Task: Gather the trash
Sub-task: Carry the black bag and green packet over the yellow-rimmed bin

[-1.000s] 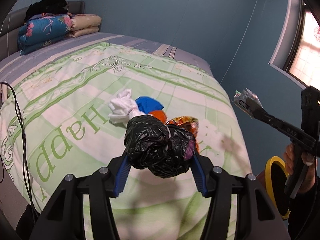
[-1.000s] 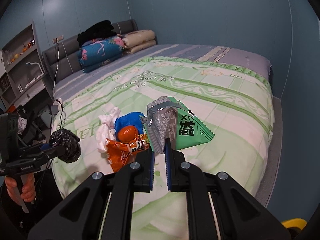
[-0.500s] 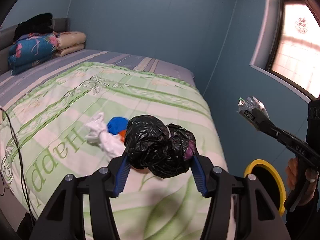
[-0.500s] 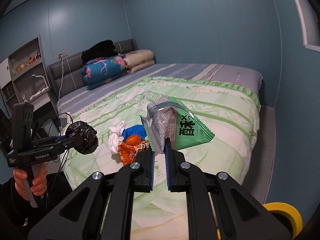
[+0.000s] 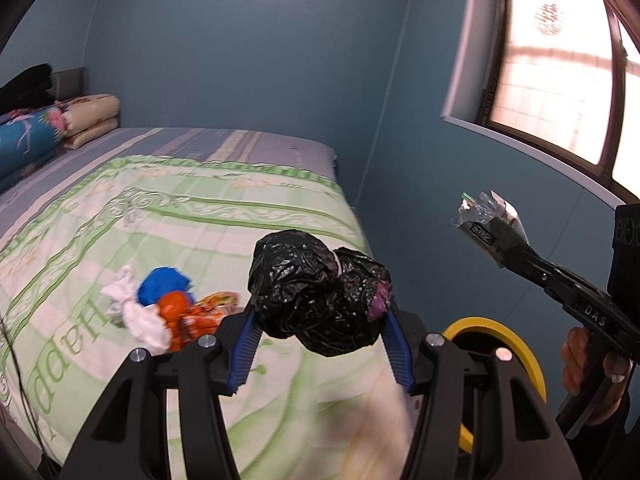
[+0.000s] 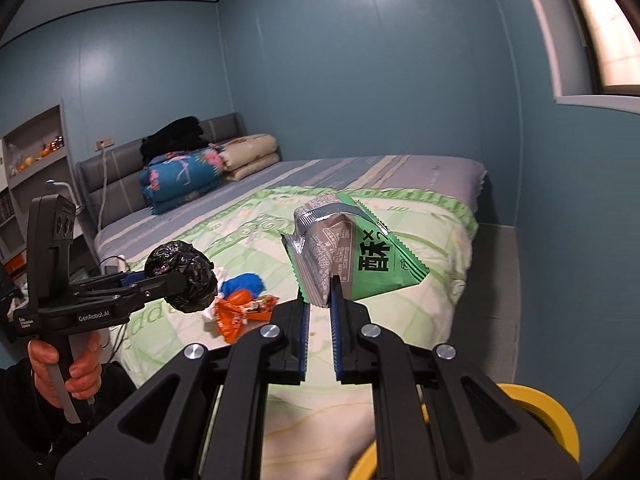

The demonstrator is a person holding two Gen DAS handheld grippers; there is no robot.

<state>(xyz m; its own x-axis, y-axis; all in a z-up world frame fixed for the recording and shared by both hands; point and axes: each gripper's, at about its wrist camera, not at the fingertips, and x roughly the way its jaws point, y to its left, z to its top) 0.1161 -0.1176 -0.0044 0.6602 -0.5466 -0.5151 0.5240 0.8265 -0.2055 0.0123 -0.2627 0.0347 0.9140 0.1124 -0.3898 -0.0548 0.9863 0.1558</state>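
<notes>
My left gripper (image 5: 318, 312) is shut on a crumpled black plastic bag (image 5: 316, 300), held in the air above the bed's foot; that bag (image 6: 182, 282) also shows in the right wrist view. My right gripper (image 6: 319, 296) is shut on a green and silver snack wrapper (image 6: 360, 254), seen from the left wrist as a silver wrapper (image 5: 486, 216). On the green quilt lie a white tissue wad (image 5: 132, 312), a blue scrap (image 5: 162, 290) and an orange wrapper (image 5: 192, 318). A yellow-rimmed bin (image 5: 500, 332) stands on the floor by the bed's corner, below both grippers.
The bed (image 6: 420, 208) fills the left and middle, with folded bedding (image 6: 182, 178) at the headboard. Blue walls and a window (image 5: 560, 60) stand on the right. A shelf unit (image 6: 36, 152) and cables (image 6: 114, 262) sit at the bed's far side. A person's hands hold both tools.
Both grippers have risen and swung right, away from the trash pile on the quilt and toward the bed's corner. The yellow bin has come further into view. Both grips are unchanged.
</notes>
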